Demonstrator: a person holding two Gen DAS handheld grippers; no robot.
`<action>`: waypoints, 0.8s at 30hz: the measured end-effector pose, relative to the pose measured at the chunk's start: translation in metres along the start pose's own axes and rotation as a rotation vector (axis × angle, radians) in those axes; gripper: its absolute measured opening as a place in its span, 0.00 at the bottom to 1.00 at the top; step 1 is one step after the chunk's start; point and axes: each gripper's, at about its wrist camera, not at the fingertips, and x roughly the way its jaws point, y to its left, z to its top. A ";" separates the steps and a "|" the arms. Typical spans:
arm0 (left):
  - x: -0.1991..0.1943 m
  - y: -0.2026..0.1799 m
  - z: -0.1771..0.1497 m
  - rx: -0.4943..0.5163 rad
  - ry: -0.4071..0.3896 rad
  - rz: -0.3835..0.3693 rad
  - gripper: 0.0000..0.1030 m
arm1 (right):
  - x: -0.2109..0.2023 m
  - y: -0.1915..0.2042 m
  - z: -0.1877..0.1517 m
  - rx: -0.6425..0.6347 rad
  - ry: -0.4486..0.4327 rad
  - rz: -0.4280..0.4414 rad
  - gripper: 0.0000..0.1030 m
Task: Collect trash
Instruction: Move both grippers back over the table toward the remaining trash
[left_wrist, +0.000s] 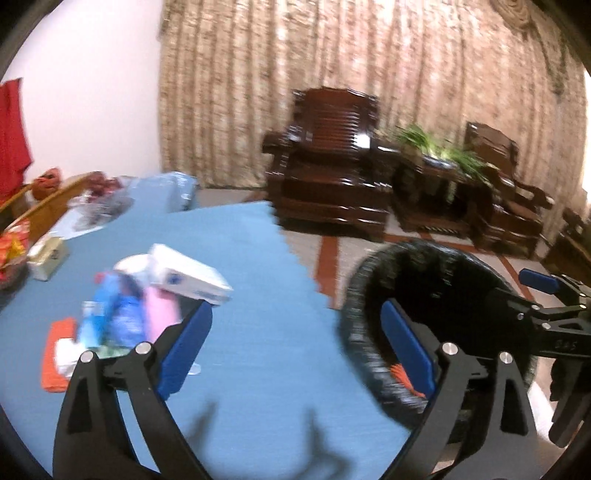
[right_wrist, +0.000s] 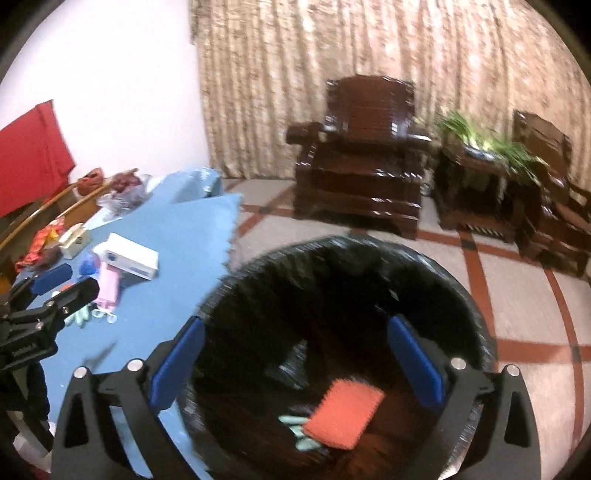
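**Mia:** Look, the right claw (right_wrist: 295, 356) hangs over the round black bin with the dark bag inside (right_wrist: 476, 295). Its blue fingers are spread wide and nothing is between them.

**Ben:** And what lies at the bottom of the bin?

**Mia:** A flat orange cloth pad (right_wrist: 343, 413), and some pale green bits (right_wrist: 295, 424) just beside it. I think those are trash that is already thrown away.

**Ben:** So which step is this?

**Mia:** I think the drop is done and it is time to fetch more. The left claw (left_wrist: 295, 347) is over the table with the blue cloth (left_wrist: 258, 295), next to the bin. Its fingers are spread wide too, and it holds nothing.

**Ben:** Is more trash left?

**Mia:** Yes, a heap sits on the table. There is a white flat box with blue print (left_wrist: 192, 275), a pink soft packet (left_wrist: 160, 319), a blue shiny wrapper (left_wrist: 110, 310) and another orange flat pad (left_wrist: 59, 350). They all touch each other. The picture is blurry, so I cannot say what each one is.

**Ben:** What does the next move need?

**Mia:** I guess a claw must go to the heap, aim at just one piece near the edge, and close on it. The pieces are light and flat, so they could slip out or drag a neighbour along.
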 end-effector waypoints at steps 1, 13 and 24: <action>-0.004 0.009 0.001 -0.007 -0.008 0.024 0.88 | 0.003 0.009 0.004 -0.013 -0.007 0.017 0.95; -0.032 0.118 -0.006 -0.102 -0.027 0.285 0.88 | 0.046 0.097 0.026 -0.096 -0.023 0.155 0.95; -0.014 0.195 -0.048 -0.181 0.070 0.434 0.79 | 0.090 0.164 0.017 -0.168 0.009 0.216 0.95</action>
